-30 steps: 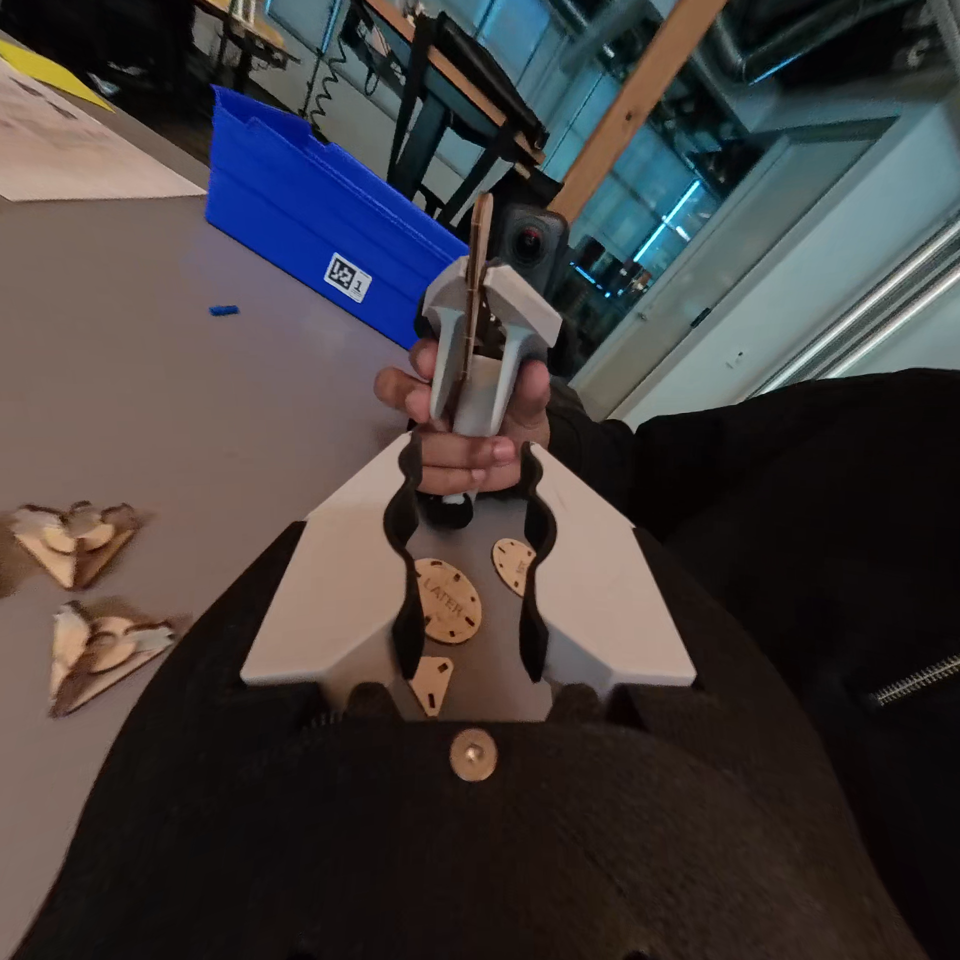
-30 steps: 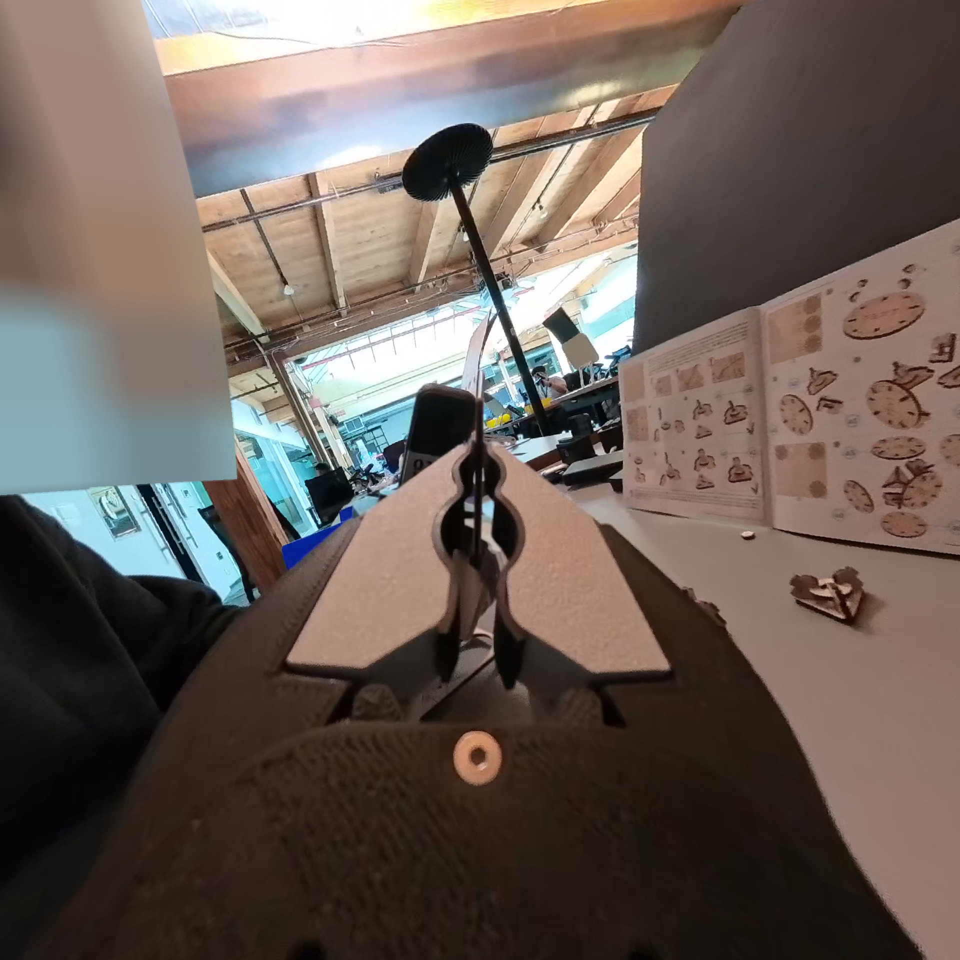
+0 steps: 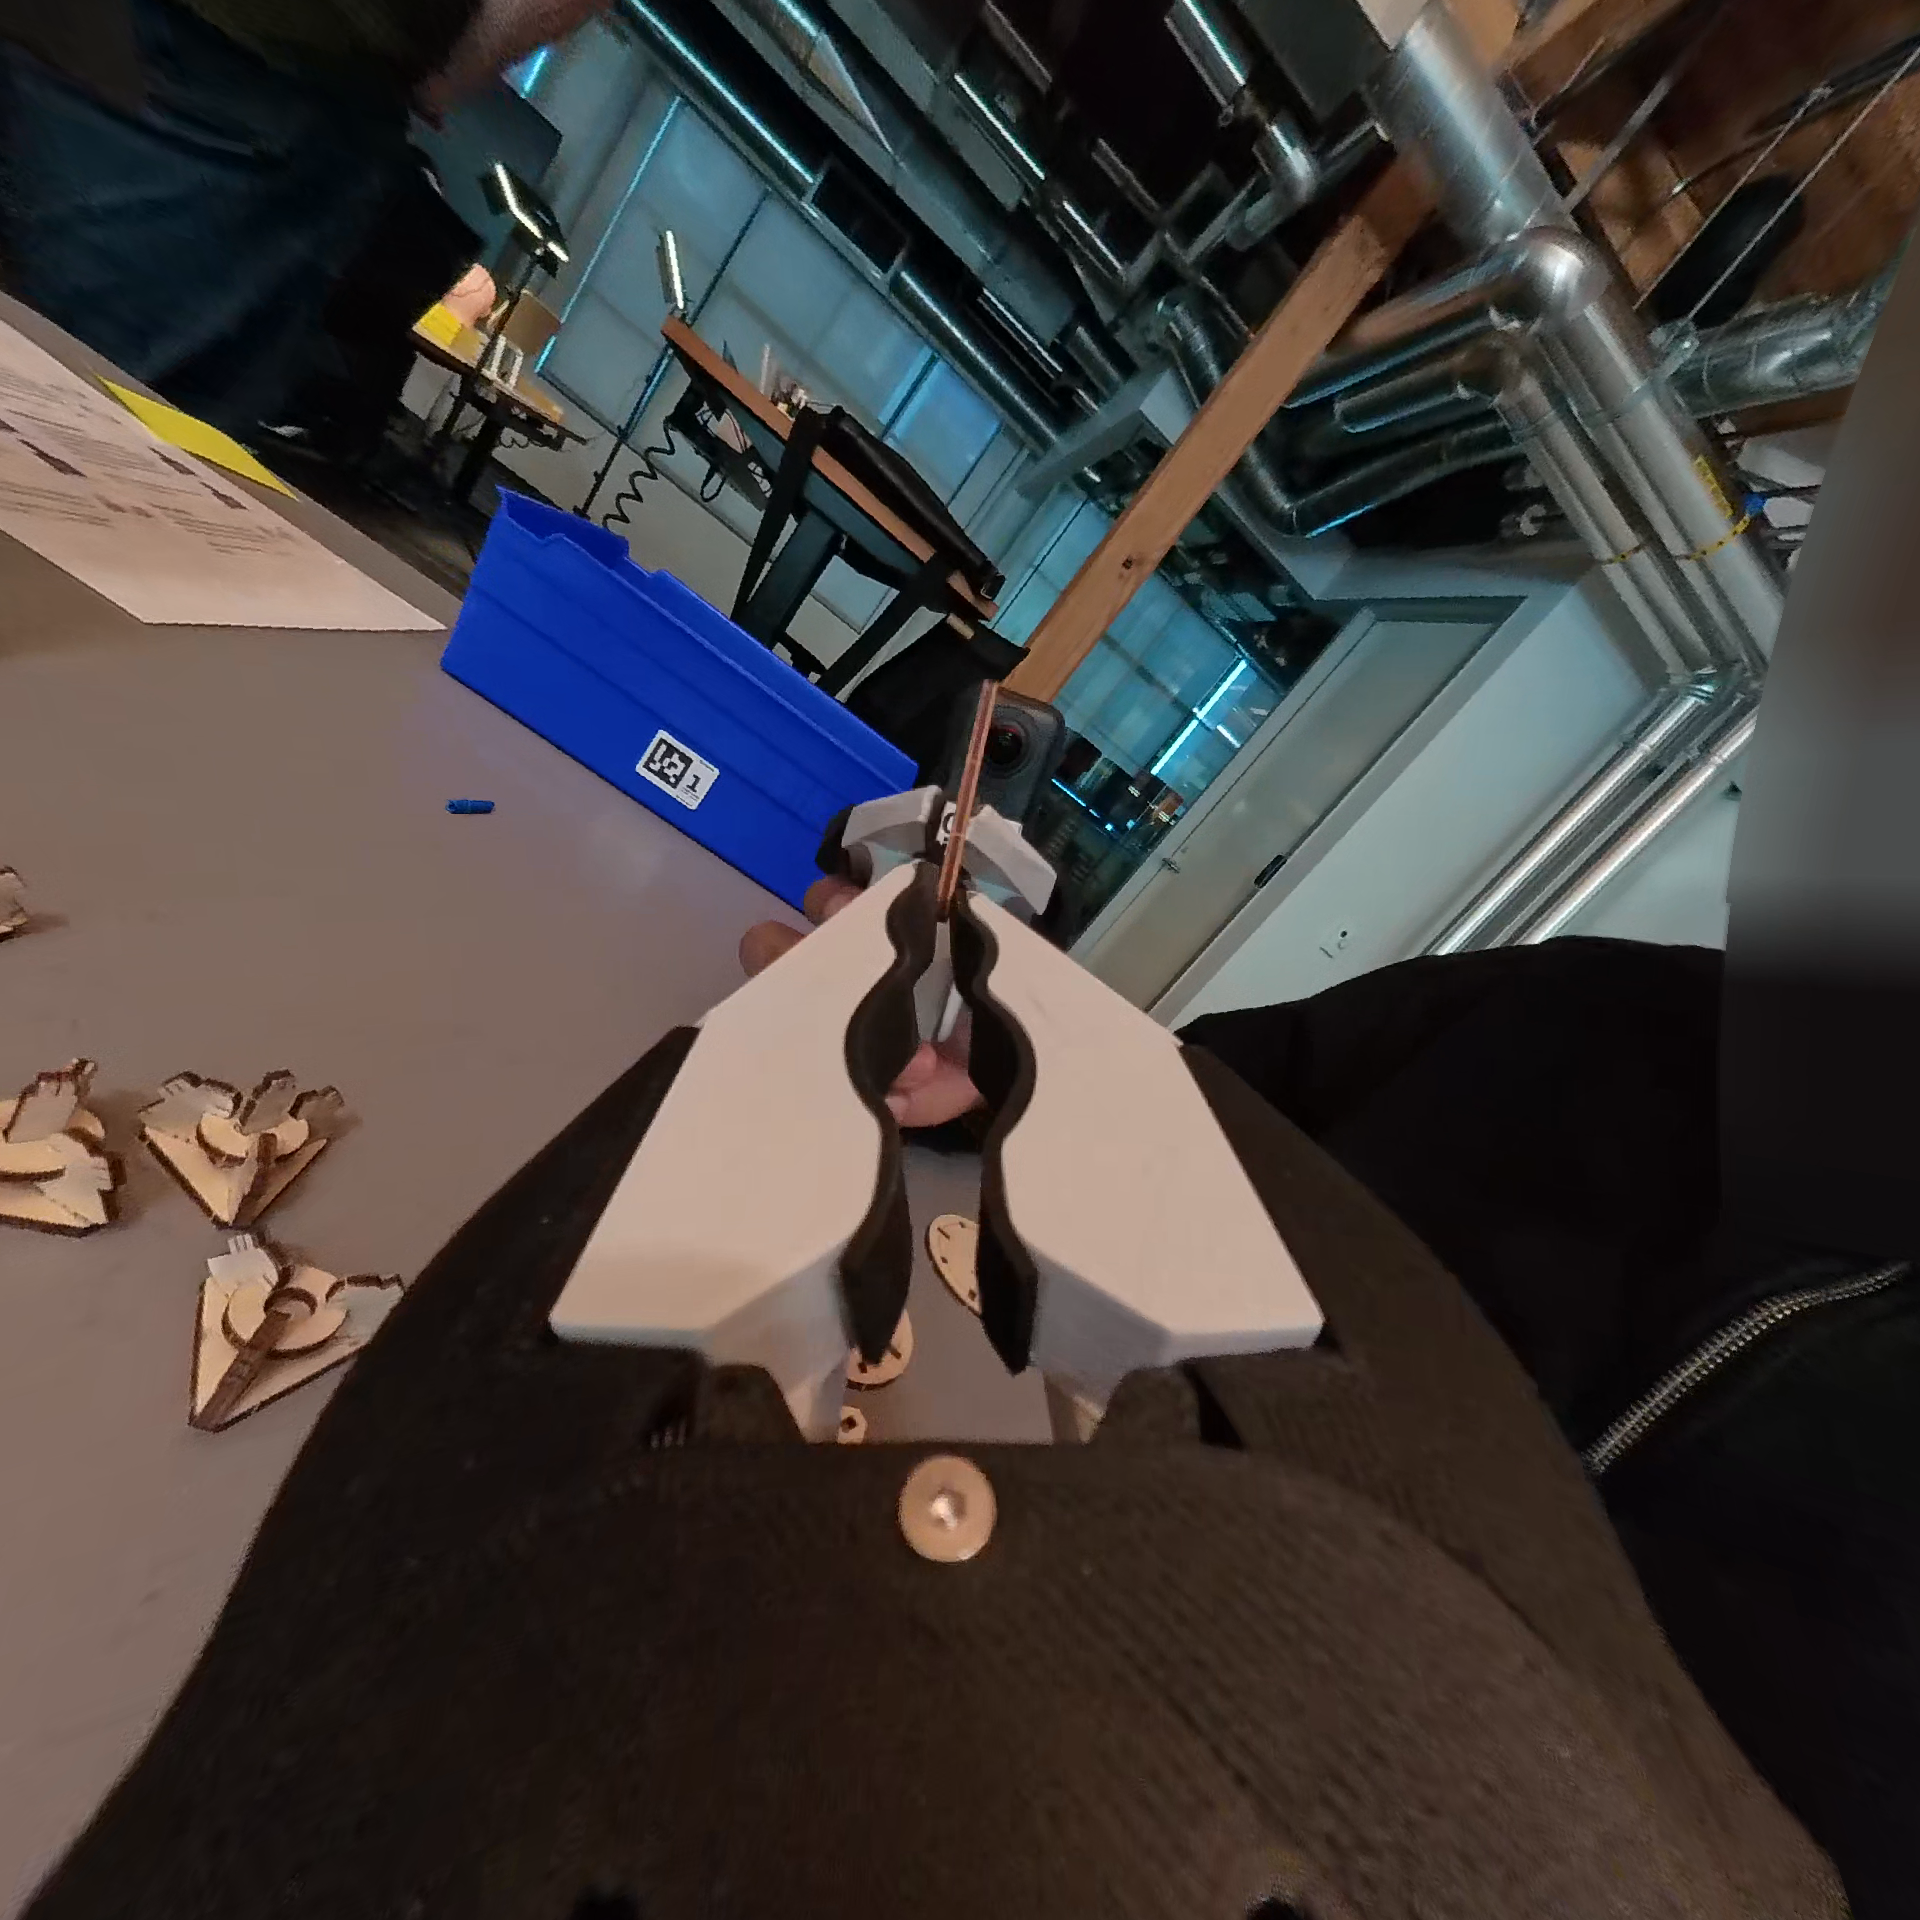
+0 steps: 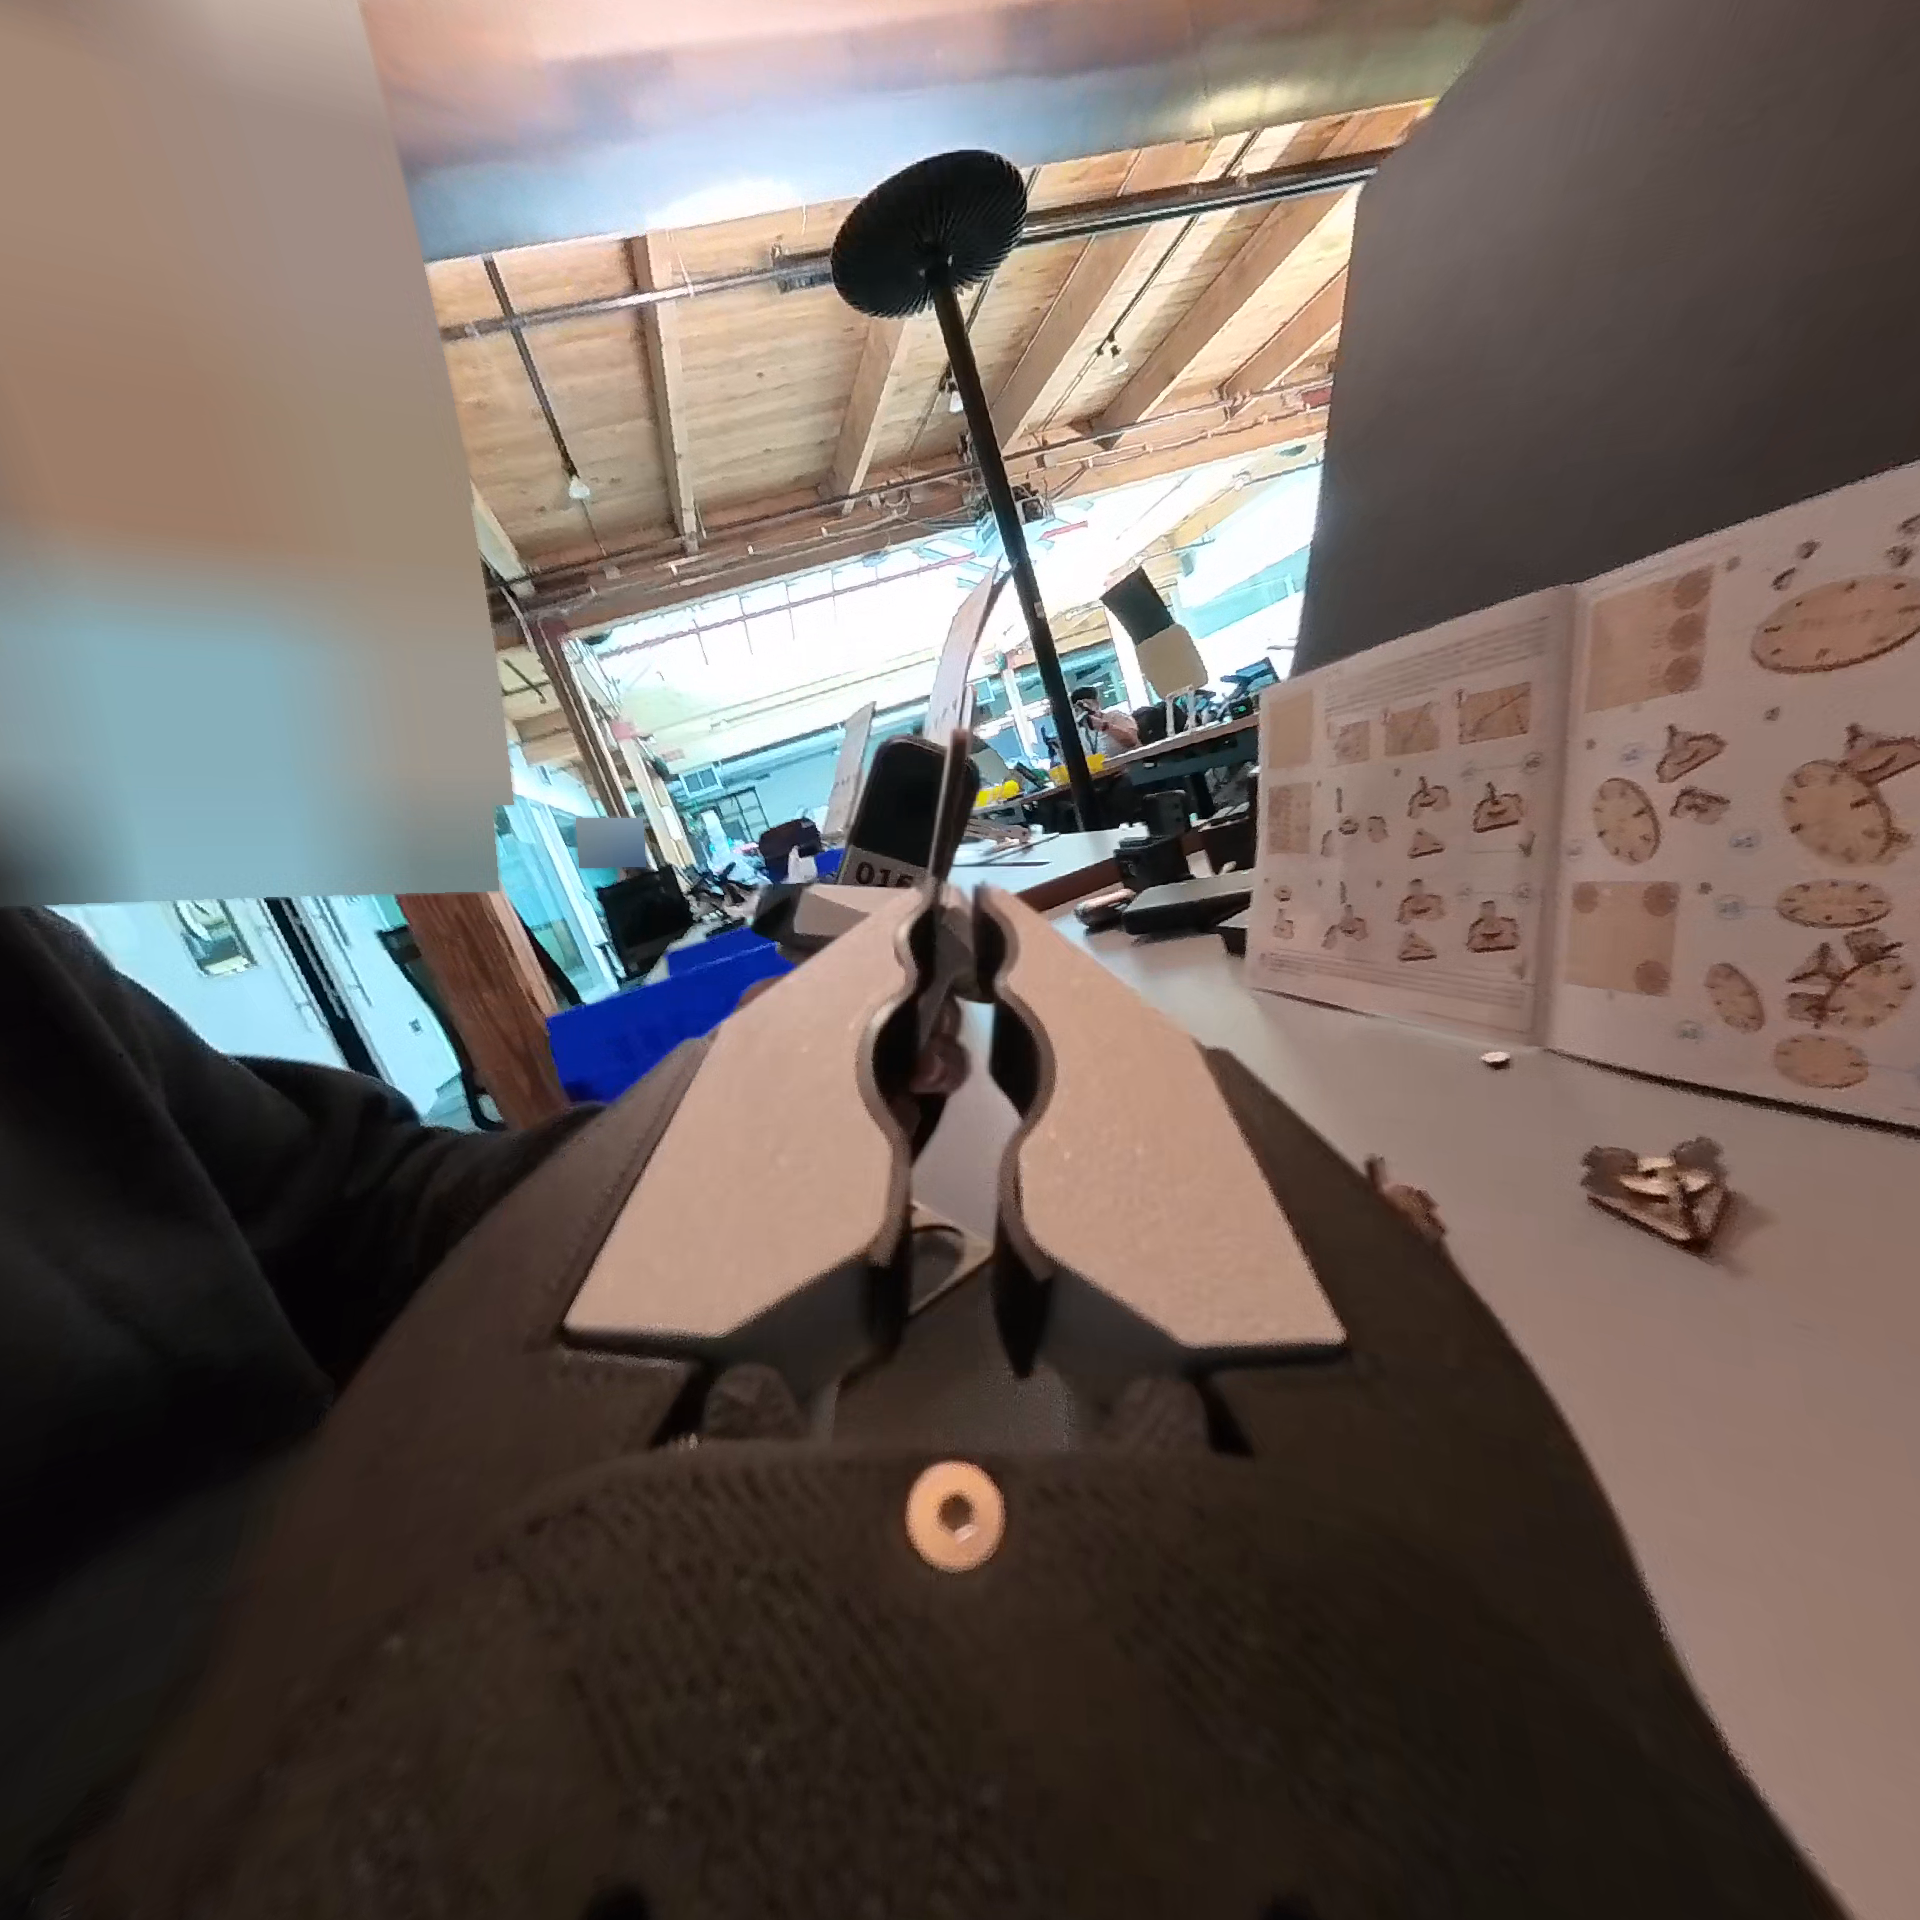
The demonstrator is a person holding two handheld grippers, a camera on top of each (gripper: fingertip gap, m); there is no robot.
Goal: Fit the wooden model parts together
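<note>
Left tool (image 3: 945,910) — open a second ago, now clamped on thin wooden plate (image 3: 971,774) (edge-on); right tool (image 4: 954,914) grip unclear.

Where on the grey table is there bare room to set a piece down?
Bare patch: between the blue bin, the white sheet and the small blue bit. Crowded: by the wooden assemblies; discs lie under the left gripper.

A thin wooden piece (image 3: 961,790) stands edge-on between the left gripper (image 3: 943,914) and the right gripper (image 4: 951,914), which face each other above the table (image 3: 312,935). A bin (image 3: 665,707) sits behind; wooden assemblies (image 3: 239,1132) lie left; a booklet (image 4: 1621,821) stands right.
</note>
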